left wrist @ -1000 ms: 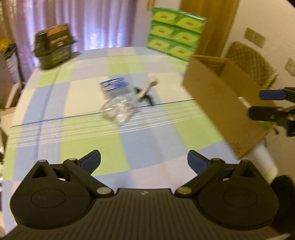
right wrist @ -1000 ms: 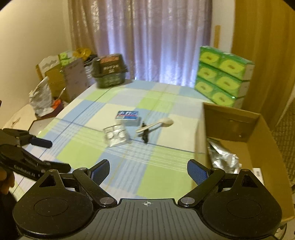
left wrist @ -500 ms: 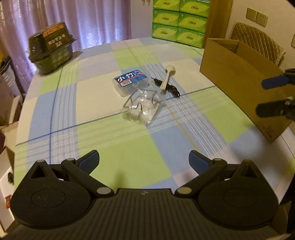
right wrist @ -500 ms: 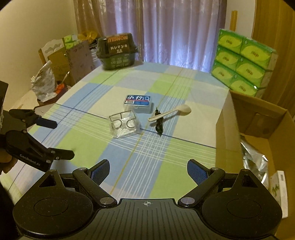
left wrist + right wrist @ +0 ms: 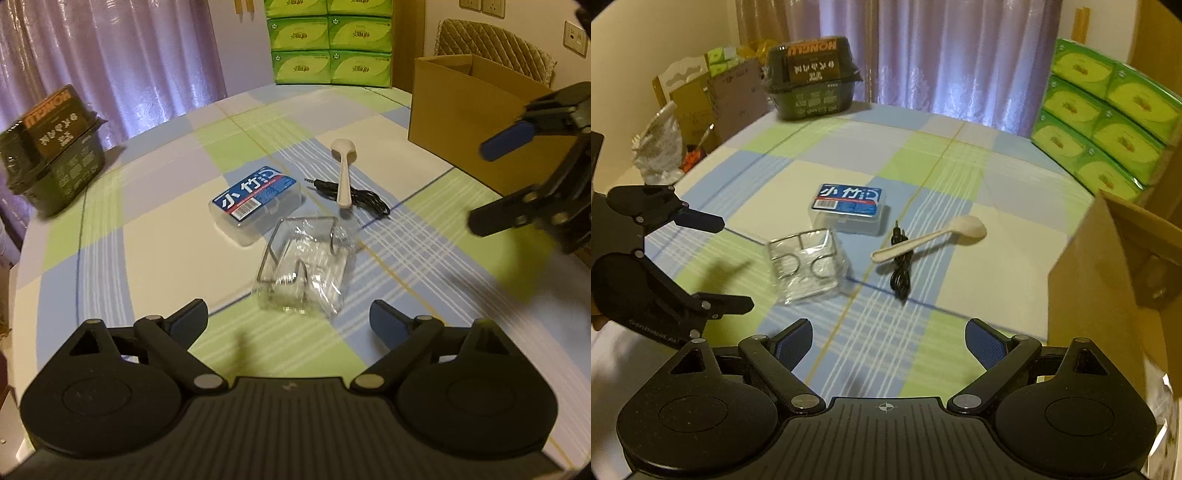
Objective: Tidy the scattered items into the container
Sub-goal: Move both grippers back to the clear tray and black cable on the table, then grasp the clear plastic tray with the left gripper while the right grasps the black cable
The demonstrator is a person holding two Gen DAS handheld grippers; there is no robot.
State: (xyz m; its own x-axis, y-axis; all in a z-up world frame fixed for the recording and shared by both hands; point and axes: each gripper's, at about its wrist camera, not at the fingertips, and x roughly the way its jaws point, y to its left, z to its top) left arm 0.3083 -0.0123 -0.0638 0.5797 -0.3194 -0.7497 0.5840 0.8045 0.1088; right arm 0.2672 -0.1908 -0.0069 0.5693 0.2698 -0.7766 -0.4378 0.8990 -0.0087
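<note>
A clear lidded box (image 5: 258, 201) with a blue label is lying flat mid-surface. Just nearer, a wire rack in crinkled clear wrap (image 5: 304, 266) is resting. A cream spoon (image 5: 344, 173) is lying across a coiled black audio cable (image 5: 354, 195). The open cardboard box (image 5: 465, 118) is standing at the surface's right edge.

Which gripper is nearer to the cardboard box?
The right gripper: the cardboard box stands just to its right. The left gripper is farther off, across the table, facing the bagged wire rack.

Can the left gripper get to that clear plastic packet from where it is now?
Probably yes: the left gripper is open, and the clear packet lies just ahead with only bare tablecloth between.
</note>
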